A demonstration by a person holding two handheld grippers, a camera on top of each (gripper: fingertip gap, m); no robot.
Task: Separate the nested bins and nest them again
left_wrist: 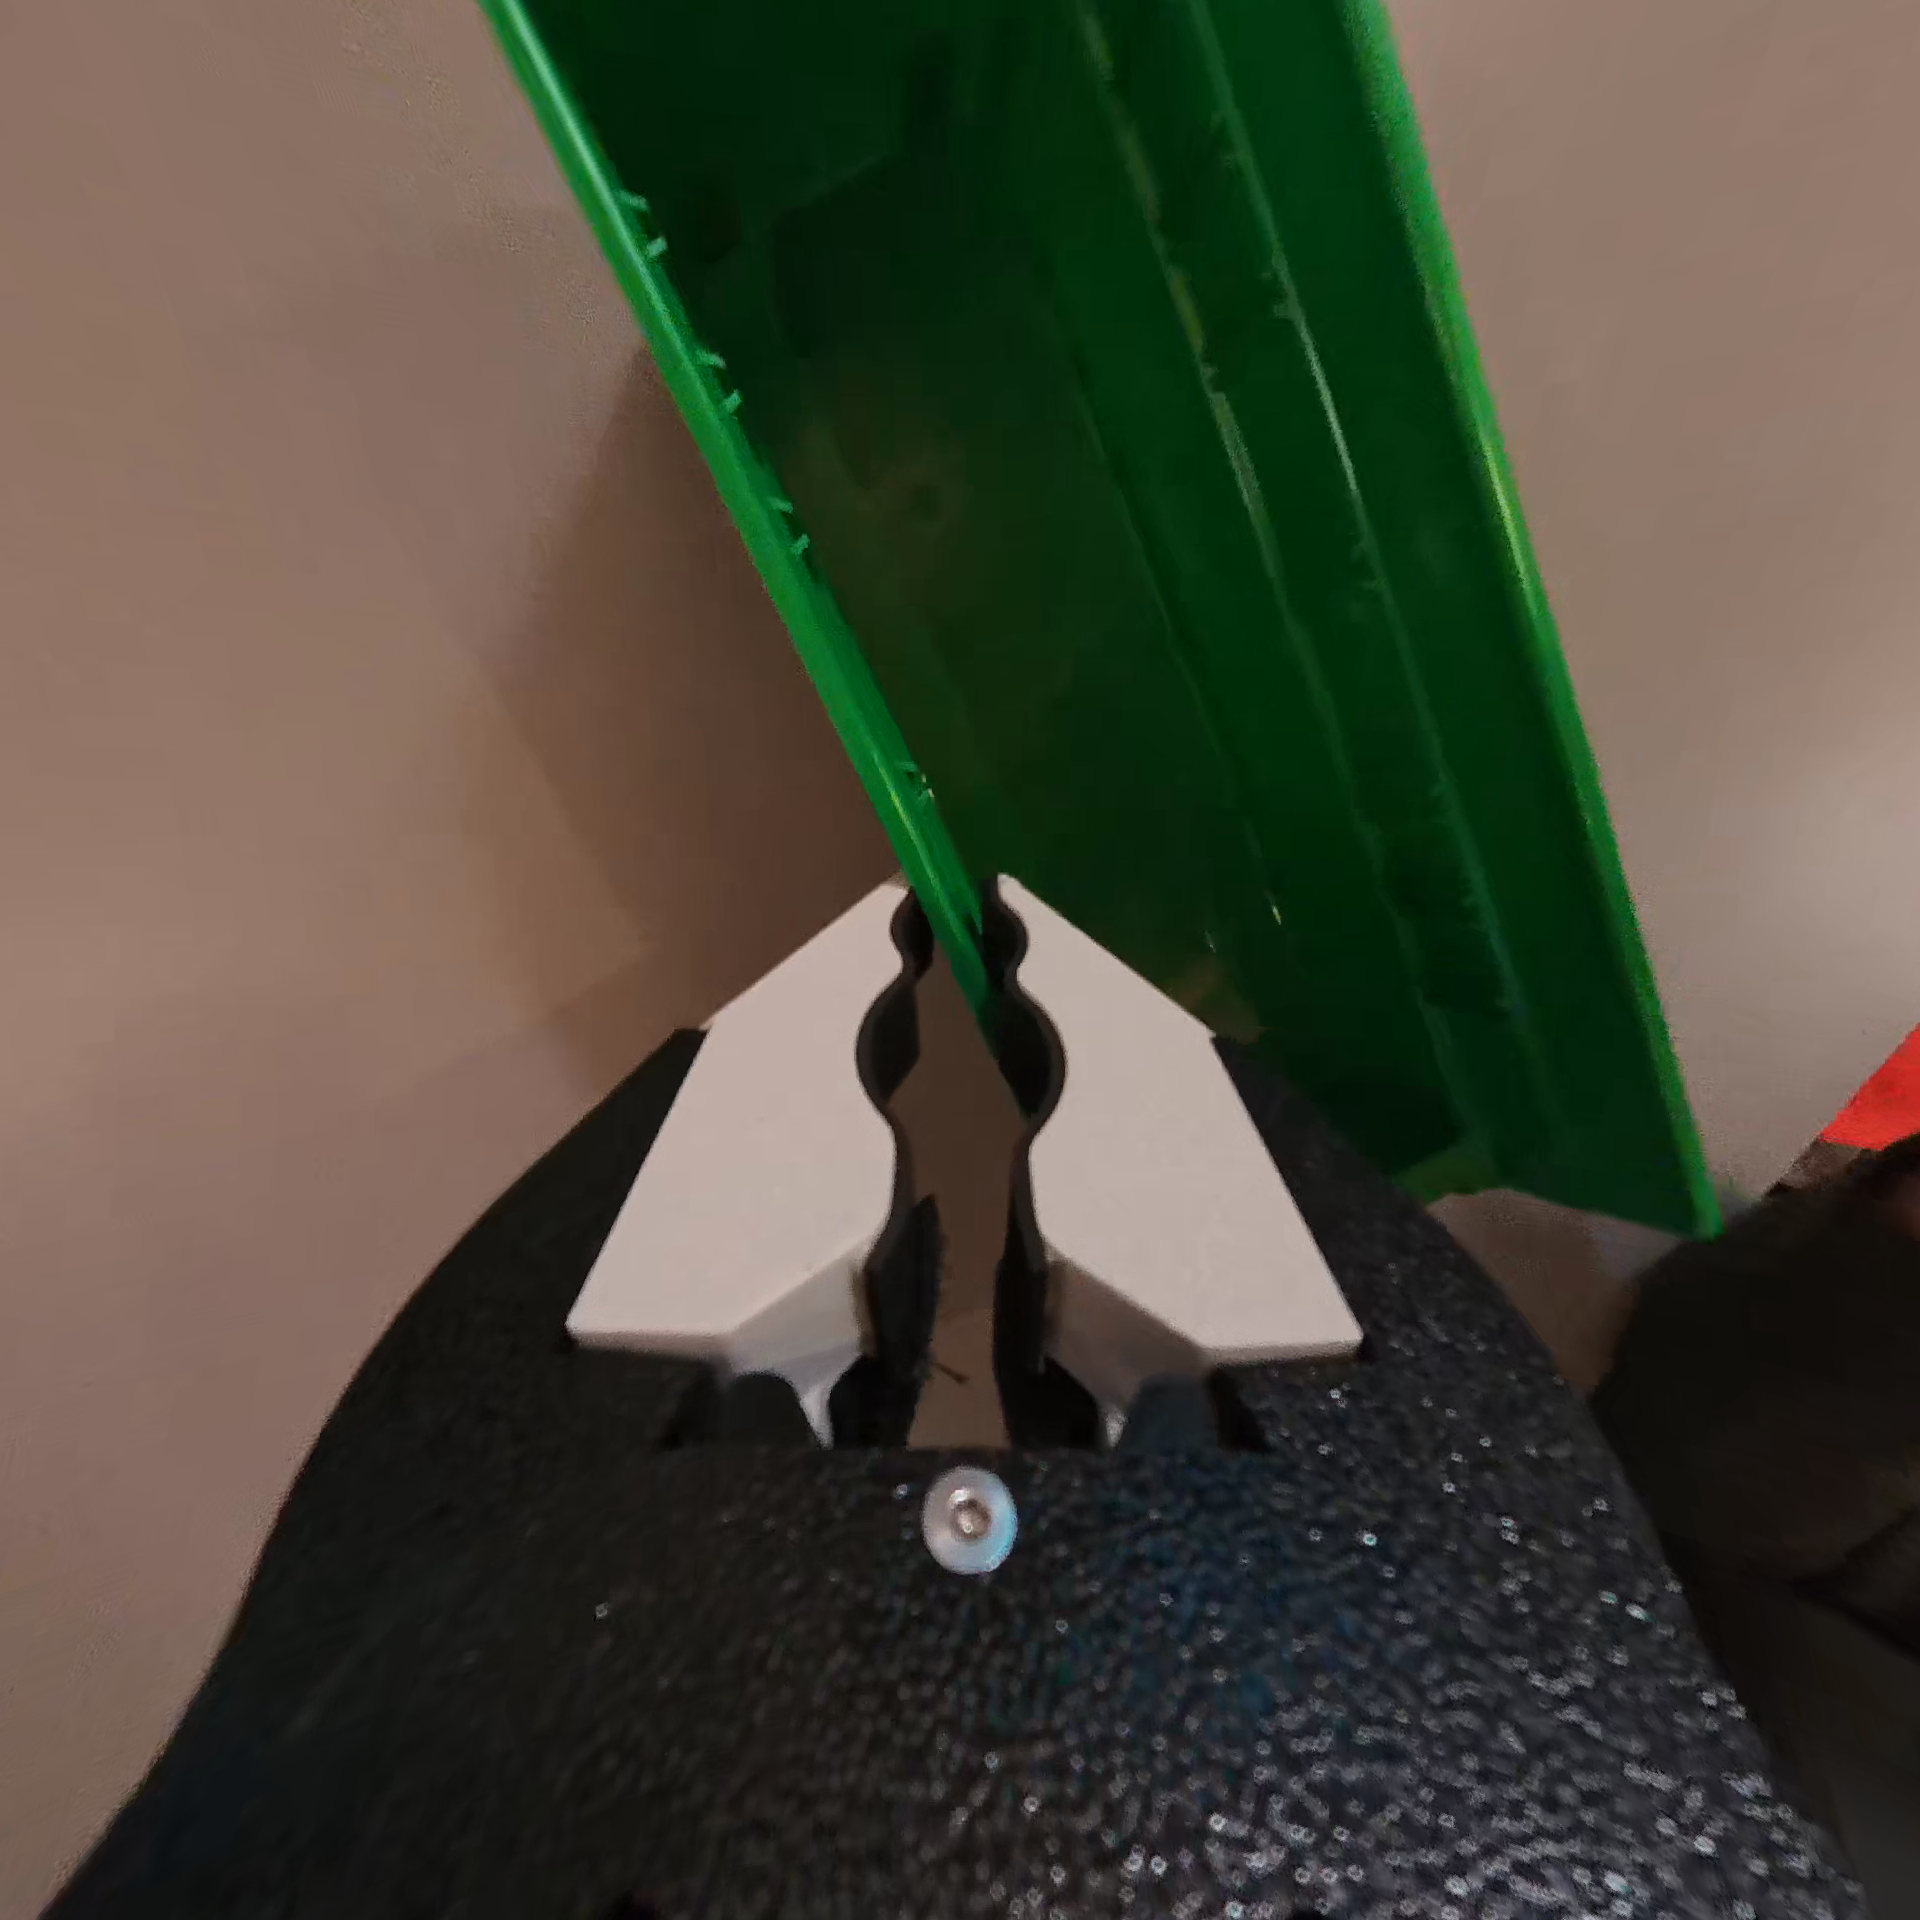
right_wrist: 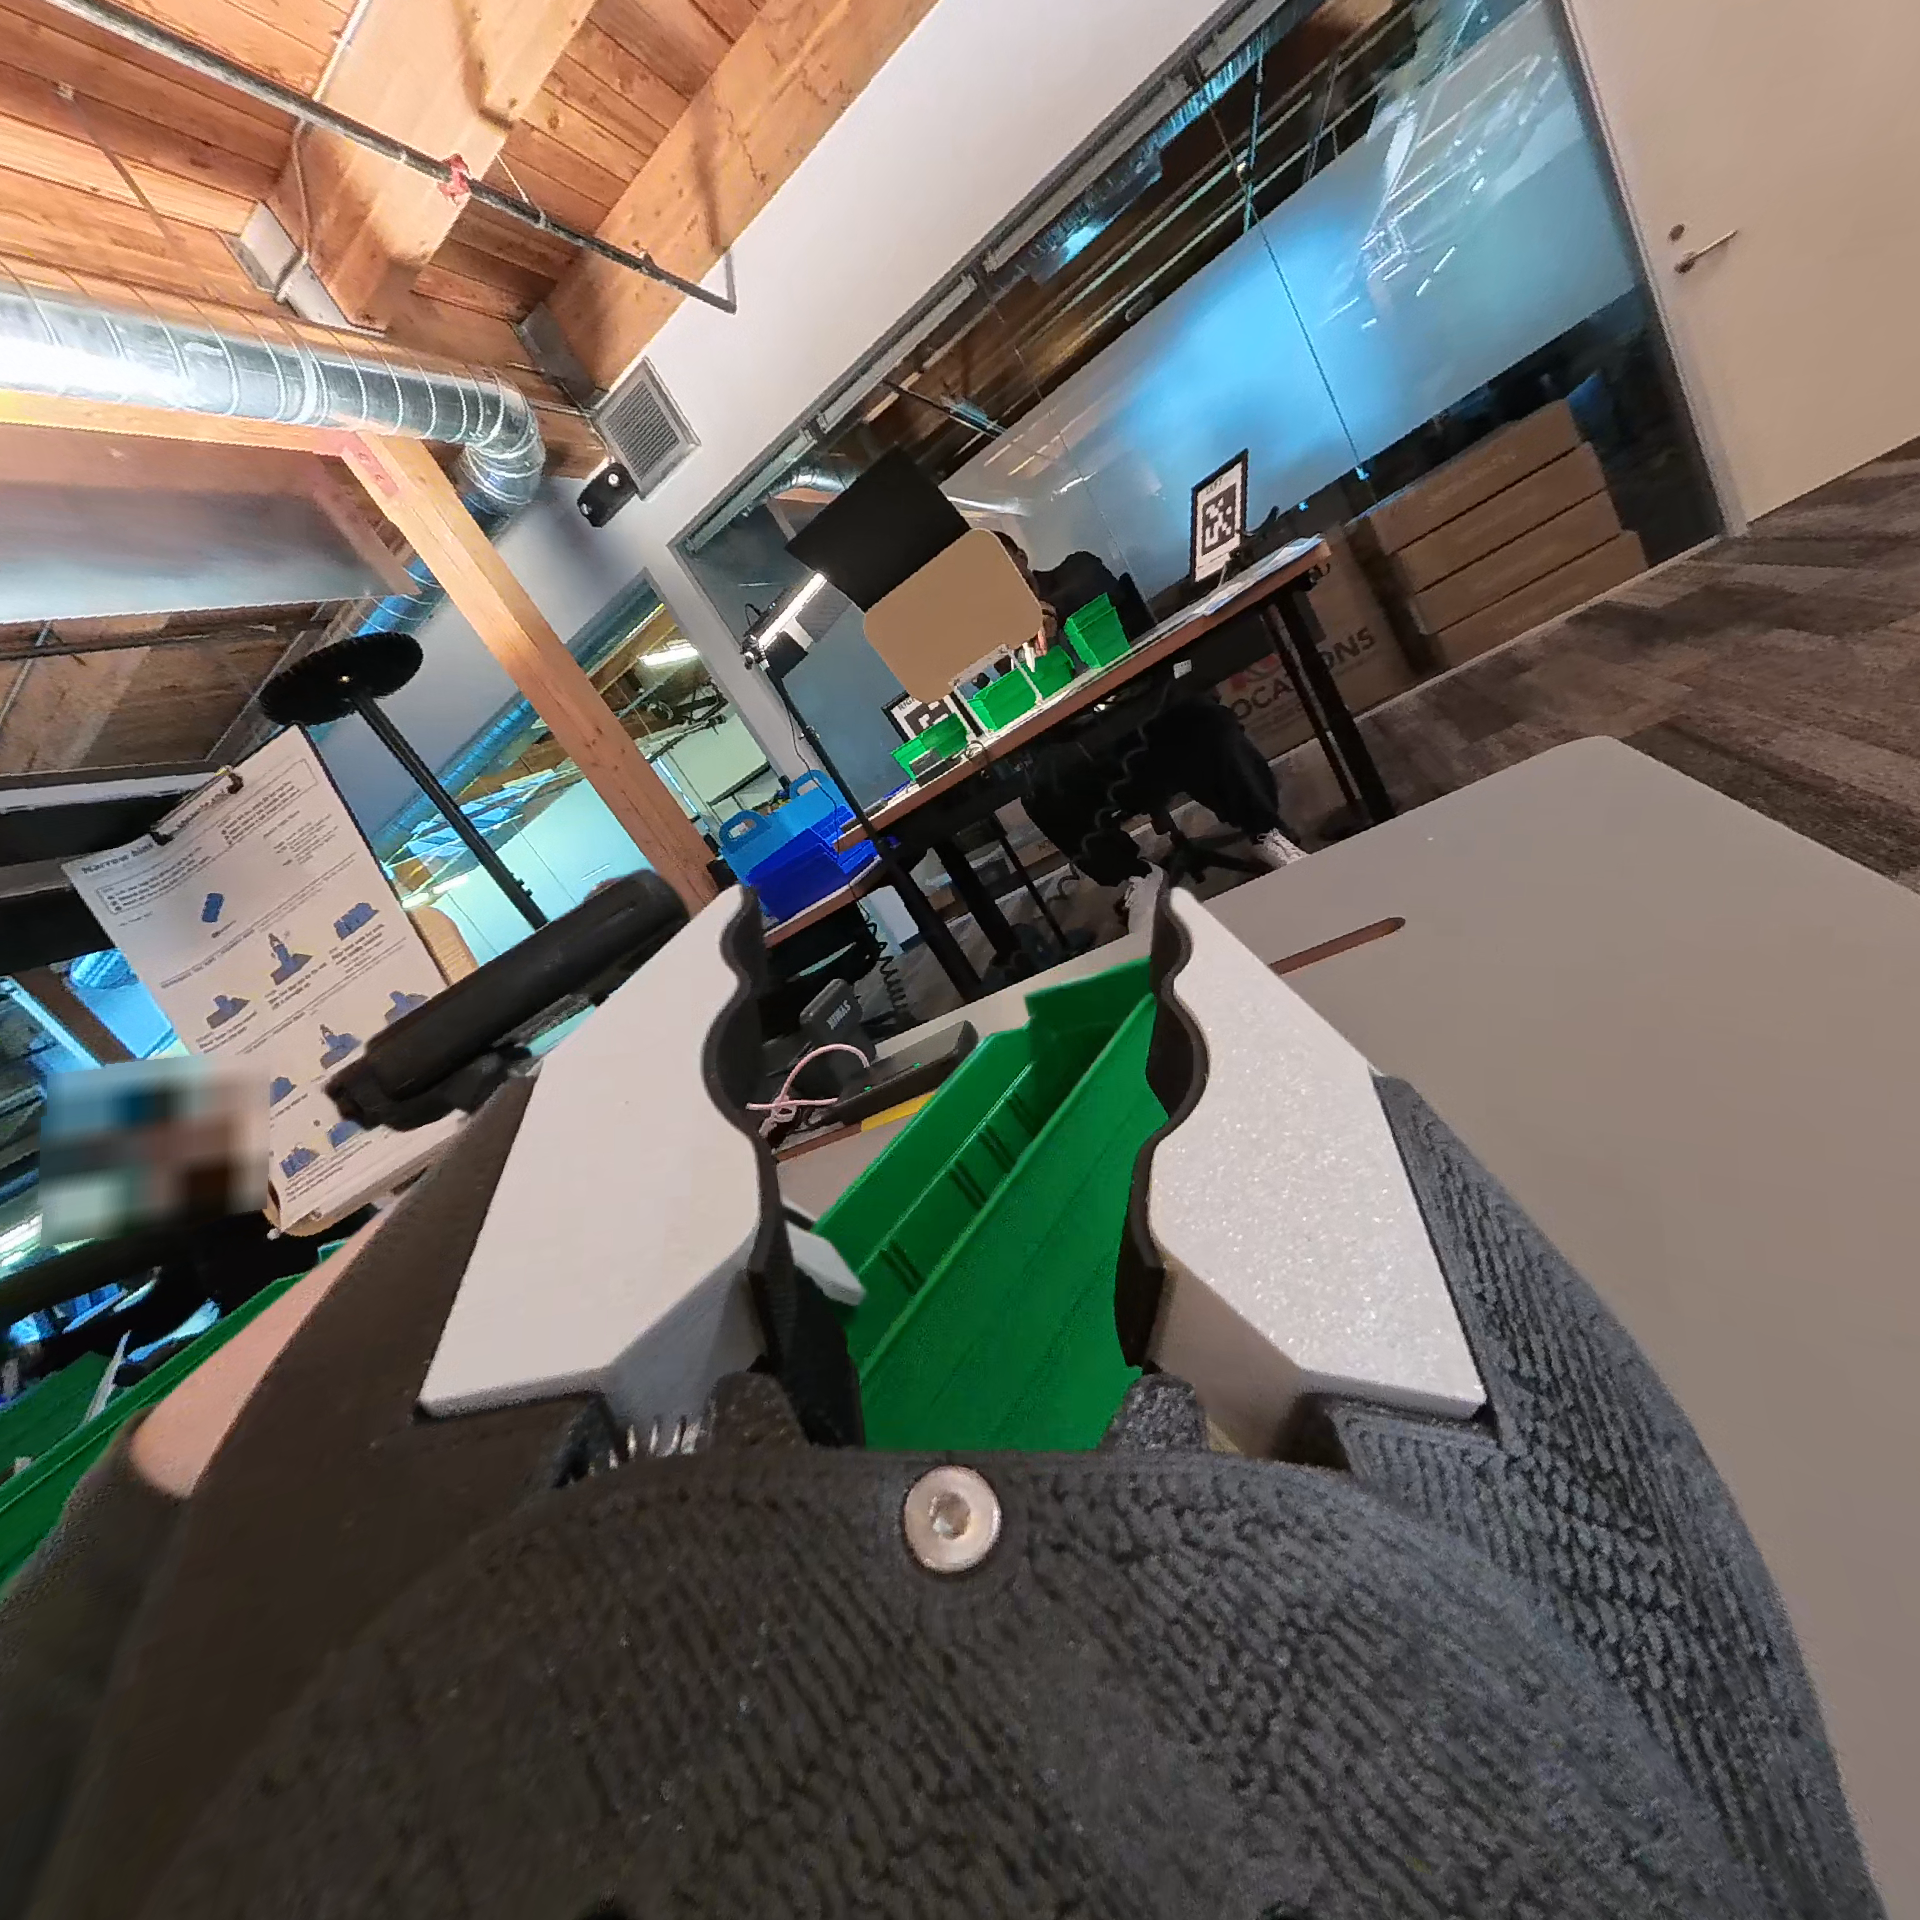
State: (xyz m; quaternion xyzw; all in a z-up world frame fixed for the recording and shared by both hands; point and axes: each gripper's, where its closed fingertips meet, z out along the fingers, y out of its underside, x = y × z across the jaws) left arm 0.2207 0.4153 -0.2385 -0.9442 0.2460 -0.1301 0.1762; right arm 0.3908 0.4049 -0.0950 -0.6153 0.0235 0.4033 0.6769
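In the left wrist view my left gripper is shut on the thin side wall of a long narrow green bin. The bin is tilted and runs up and away from the fingertips over the beige table. In the right wrist view my right gripper is open, its jaws wide apart. A green bin with its open inside showing lies between and beyond the fingers on the grey table. Its right edge is close to the right finger; I cannot tell if they touch.
More green bins lie at the lower left of the right wrist view. A dark shape and a red patch sit at the right edge of the left wrist view. Farther off are an instruction poster, blue bins and a desk with green bins and a seated person.
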